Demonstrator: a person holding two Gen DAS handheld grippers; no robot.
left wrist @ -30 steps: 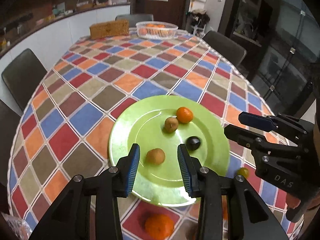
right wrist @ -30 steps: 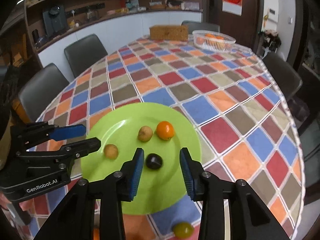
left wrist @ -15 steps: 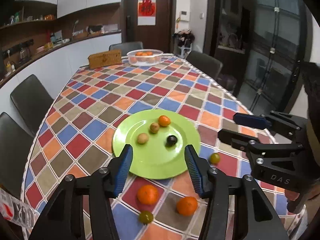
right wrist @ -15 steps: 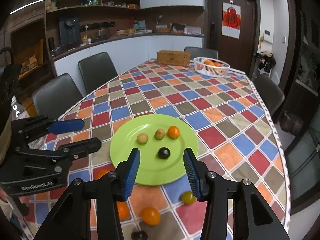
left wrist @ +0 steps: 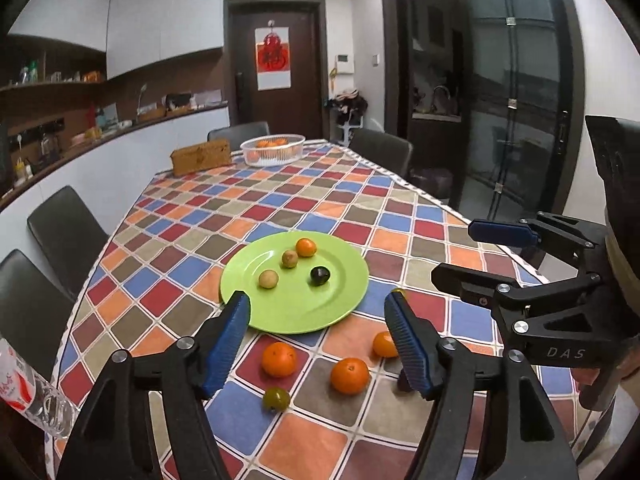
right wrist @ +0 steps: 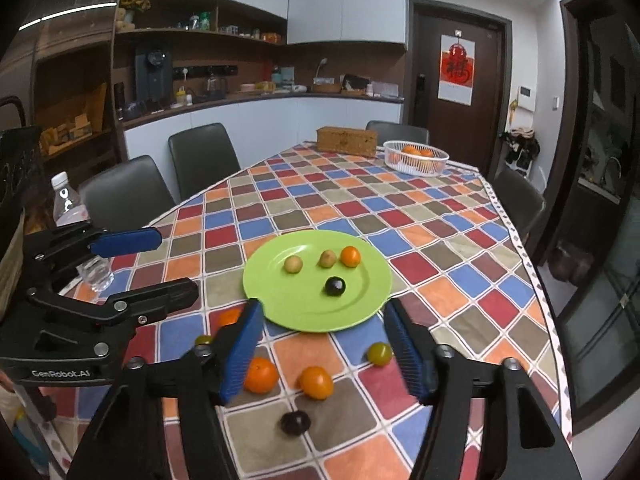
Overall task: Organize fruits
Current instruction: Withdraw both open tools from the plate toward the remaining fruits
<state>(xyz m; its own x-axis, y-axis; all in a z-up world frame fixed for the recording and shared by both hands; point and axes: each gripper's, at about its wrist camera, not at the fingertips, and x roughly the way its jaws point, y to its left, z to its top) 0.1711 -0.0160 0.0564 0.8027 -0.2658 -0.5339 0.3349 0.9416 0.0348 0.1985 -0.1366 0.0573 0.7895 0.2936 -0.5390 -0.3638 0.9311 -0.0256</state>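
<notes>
A green plate (left wrist: 296, 312) (right wrist: 304, 308) holds a mandarin (left wrist: 306, 247), two yellow-brown fruits (left wrist: 268, 279) and a dark plum (left wrist: 319, 275). Loose on the cloth nearer me lie oranges (left wrist: 279, 365) (right wrist: 316, 382), a green fruit (left wrist: 276, 398) (right wrist: 379, 353) and a dark fruit (right wrist: 295, 423). My left gripper (left wrist: 317, 300) hangs back from the plate above the loose fruit, its jaws opening with nothing between them. My right gripper (right wrist: 324, 306) does the same beside it, also empty, jaws opening.
At the far end stand a white basket of oranges (left wrist: 273, 150) and a brown box (left wrist: 201, 156). A water bottle (right wrist: 70, 216) stands at the near left table edge. Dark chairs (right wrist: 200, 156) ring the checked tablecloth.
Both grippers have drawn back and up from the plate, and their jaws have widened. The loose fruit in front of the plate has come into view.
</notes>
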